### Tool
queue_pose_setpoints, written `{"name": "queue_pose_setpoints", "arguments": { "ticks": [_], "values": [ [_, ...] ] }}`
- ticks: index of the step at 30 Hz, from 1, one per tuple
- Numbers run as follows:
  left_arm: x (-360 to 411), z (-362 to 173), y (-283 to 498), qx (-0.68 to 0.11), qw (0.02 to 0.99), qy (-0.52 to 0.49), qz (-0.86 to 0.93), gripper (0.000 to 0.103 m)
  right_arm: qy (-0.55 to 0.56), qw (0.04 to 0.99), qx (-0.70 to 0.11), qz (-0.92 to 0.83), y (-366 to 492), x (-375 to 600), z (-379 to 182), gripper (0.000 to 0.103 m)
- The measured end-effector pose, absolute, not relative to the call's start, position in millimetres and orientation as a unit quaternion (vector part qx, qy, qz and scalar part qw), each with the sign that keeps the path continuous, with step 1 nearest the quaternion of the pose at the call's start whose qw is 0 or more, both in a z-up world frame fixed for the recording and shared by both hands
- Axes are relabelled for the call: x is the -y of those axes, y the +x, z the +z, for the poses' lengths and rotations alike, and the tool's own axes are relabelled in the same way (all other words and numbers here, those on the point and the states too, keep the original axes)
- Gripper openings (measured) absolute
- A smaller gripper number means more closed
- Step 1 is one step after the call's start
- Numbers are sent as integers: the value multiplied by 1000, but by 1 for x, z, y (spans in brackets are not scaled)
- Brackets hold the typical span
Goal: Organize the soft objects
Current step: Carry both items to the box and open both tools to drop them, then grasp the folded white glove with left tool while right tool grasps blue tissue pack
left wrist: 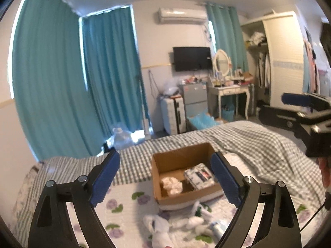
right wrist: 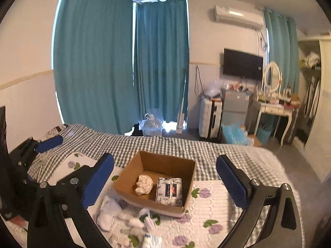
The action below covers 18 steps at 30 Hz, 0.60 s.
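An open cardboard box (left wrist: 165,159) (right wrist: 165,163) sits on the bed. Inside lie a crumpled cream cloth (left wrist: 171,185) (right wrist: 143,185) and a patterned tissue pack (left wrist: 199,175) (right wrist: 169,191). In front of the box, several white soft items (left wrist: 175,225) (right wrist: 115,212) lie loose on the floral quilt, among them a white and blue one (right wrist: 152,239). My left gripper (left wrist: 165,177) is open and empty, held above the bed before the box. My right gripper (right wrist: 165,184) is open and empty, also above the box; it shows in the left wrist view (left wrist: 298,103) at the right edge.
The bed has a floral quilt (right wrist: 209,217) and a grey checked blanket (right wrist: 165,144). Beyond it stand teal curtains (right wrist: 93,62), a water jug (right wrist: 152,125), a white suitcase (right wrist: 210,118), a grey cabinet (right wrist: 235,105), a dressing table (right wrist: 273,111) and a wardrobe (left wrist: 283,62).
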<state>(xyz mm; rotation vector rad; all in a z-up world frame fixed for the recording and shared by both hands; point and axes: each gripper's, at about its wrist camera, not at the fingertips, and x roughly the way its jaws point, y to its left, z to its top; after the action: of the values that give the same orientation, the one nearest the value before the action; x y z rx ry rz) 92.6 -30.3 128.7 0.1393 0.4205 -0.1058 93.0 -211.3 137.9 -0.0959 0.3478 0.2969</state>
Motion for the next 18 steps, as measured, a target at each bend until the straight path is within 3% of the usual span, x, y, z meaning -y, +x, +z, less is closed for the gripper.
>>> {"name": "queue_pose_setpoints", "arguments": {
  "ticks": [6,18],
  "values": [
    [24,100,66,-230,971,51,-26,91,-58,968,-192,148,55,215,107,101],
    [11,-54,77,-368,929,-27,20,91,-56,922,-360,133,112,207,-60,101]
  ]
}}
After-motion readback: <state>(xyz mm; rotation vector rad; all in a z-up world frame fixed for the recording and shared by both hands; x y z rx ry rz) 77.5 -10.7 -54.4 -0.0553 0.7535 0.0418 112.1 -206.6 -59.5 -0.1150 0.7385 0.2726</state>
